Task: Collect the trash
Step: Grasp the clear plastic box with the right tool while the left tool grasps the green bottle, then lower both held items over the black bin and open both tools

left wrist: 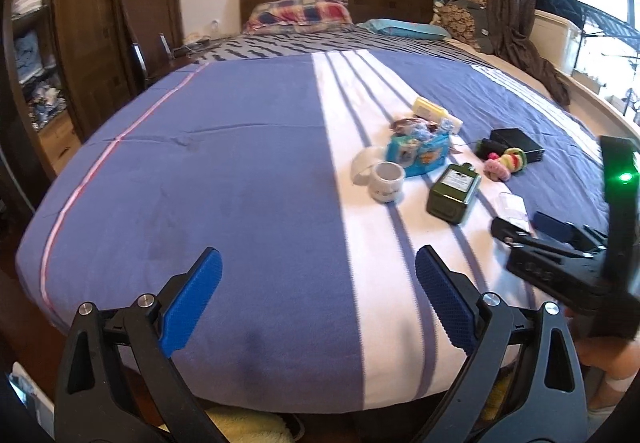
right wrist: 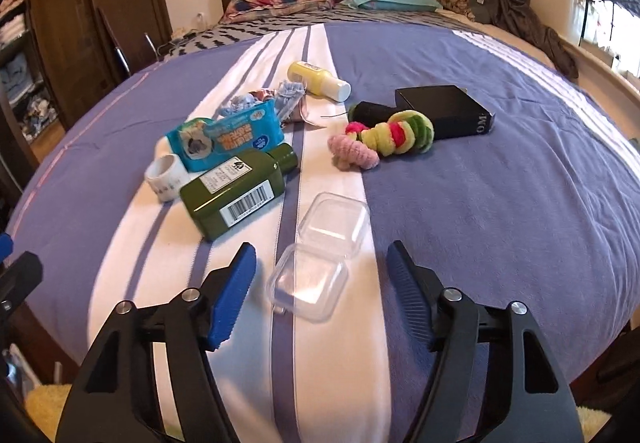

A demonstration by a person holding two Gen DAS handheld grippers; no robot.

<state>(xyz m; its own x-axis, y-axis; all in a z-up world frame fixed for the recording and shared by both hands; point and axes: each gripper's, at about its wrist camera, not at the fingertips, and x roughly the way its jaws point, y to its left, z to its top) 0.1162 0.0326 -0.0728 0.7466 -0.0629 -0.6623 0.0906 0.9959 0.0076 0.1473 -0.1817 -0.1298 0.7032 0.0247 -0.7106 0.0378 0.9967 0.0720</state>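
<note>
The right gripper stands open, its blue pads either side of an open clear plastic case lying on the bed, untouched. The left gripper, open and empty, hovers well apart over bare blanket.

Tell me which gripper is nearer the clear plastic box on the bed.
Right. The right gripper is open with the clear plastic box lying between its fingertips. The left gripper hovers open over bare blanket, well to the box's left.
</note>
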